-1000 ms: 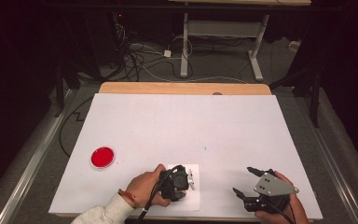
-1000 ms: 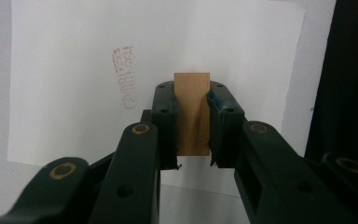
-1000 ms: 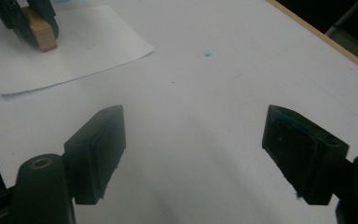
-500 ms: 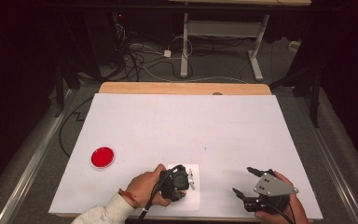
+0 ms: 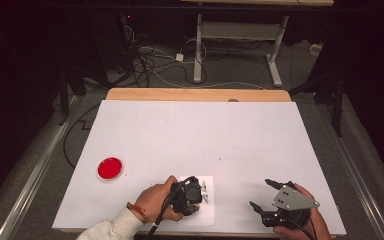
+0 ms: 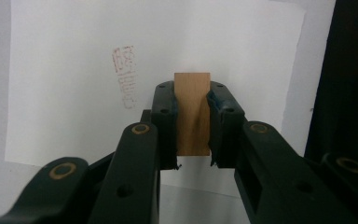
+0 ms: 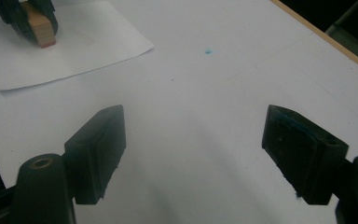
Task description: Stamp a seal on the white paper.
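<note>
left gripper (image 6: 192, 122): jaws clamped on the wooden stamp (image 6: 193, 112), held over the paper sheet (image 5: 206, 210) at the near edge of the table (image 5: 190, 130), position unchanged.
right gripper (image 7: 193, 156): jaws wide apart, holding nothing, near right, unmoved.
red ink pad (image 5: 110, 168): near left, same spot.

Left gripper (image 5: 203, 189): black jaws with brass-ringed rivets and screw holes, black cable (image 5: 162, 215) trailing off it. Right gripper (image 5: 266, 196): black, with a grey three-cornered plate (image 5: 292, 198) on top. Left hand (image 5: 157, 200): white sleeve (image 5: 111, 228), red-orange wristband (image 5: 136, 211).
</note>
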A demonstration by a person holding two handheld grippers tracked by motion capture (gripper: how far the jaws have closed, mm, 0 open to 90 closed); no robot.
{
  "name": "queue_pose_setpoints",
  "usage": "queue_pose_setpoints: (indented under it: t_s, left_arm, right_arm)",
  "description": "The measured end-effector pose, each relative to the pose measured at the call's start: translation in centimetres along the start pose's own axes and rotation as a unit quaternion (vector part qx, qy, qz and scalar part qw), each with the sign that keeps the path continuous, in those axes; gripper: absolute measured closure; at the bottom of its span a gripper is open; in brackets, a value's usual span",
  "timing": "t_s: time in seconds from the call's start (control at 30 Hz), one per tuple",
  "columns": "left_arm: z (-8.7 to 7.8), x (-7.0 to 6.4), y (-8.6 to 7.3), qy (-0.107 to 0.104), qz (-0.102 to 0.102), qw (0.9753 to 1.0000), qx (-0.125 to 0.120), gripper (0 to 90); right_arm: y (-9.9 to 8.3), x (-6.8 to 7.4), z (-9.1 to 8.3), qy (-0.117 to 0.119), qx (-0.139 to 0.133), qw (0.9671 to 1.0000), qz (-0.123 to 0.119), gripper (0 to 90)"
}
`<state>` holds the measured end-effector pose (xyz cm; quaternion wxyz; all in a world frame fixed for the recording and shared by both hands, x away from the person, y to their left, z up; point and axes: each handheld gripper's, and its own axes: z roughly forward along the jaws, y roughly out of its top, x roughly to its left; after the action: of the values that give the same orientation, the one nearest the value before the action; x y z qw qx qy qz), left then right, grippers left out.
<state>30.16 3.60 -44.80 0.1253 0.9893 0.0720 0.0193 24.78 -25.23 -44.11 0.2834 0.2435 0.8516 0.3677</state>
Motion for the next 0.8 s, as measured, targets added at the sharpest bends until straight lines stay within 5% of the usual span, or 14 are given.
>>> queue_pose_setpoints:
  t_s: [0.4,0.6,0.8]
  left_arm:
    - [-0.2,0.0,0.1,0.001,-0.002,1.0,0.001,73.6]
    - [-2.4,0.2,-0.4,0.007,-0.011,0.9989,-0.046,73.6]
    - [-4.6,0.1,-1.4,0.032,-0.023,0.9944,-0.098,73.6]
  right_arm:
    - [0.0,-0.1,-0.1,-0.006,-0.001,1.0,0.005,22.0]
    - [0.1,-0.2,-0.2,-0.007,-0.006,0.9999,0.006,21.9]
    - [0.1,-0.3,-0.4,-0.009,-0.011,0.9999,0.008,21.9]
